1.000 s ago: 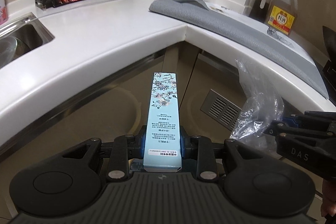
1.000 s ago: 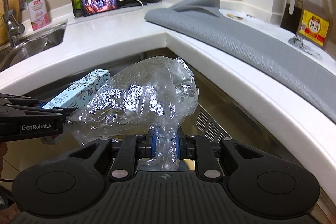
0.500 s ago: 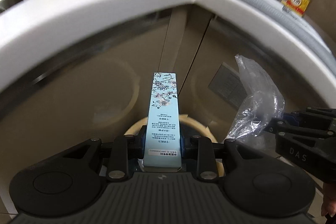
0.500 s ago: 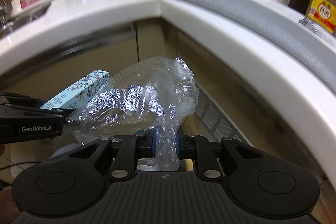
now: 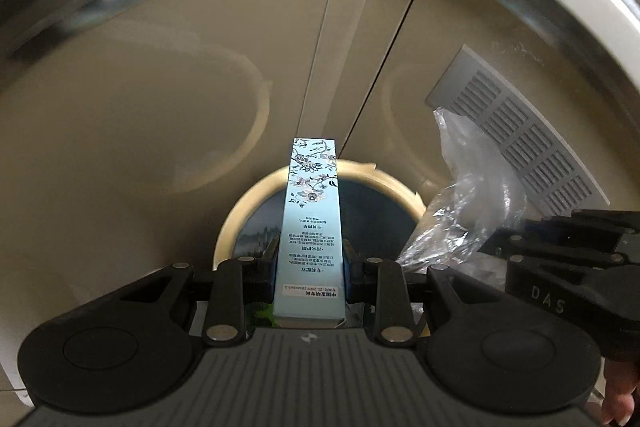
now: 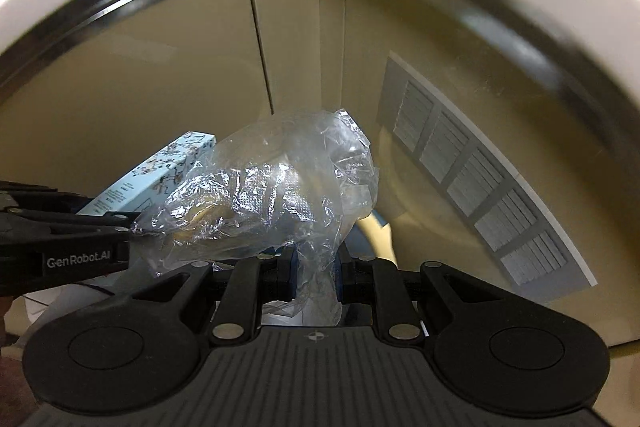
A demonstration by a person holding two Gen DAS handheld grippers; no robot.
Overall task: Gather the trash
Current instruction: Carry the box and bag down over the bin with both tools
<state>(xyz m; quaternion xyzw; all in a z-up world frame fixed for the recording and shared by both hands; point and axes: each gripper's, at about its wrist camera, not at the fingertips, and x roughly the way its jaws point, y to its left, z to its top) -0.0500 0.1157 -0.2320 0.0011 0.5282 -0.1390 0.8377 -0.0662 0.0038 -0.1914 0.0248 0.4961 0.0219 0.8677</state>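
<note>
The left gripper [image 5: 309, 267] clamps a pale blue carton [image 5: 310, 227]. Below it opens a round bin [image 5: 240, 223]. A crumpled clear bag [image 5: 460, 211] hangs right.

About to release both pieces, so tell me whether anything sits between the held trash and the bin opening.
Nothing visible blocks it. The blue box in the left tongs points over the open round bin under the counter, and the plastic bag in the right tongs hangs beside its rim.
</note>
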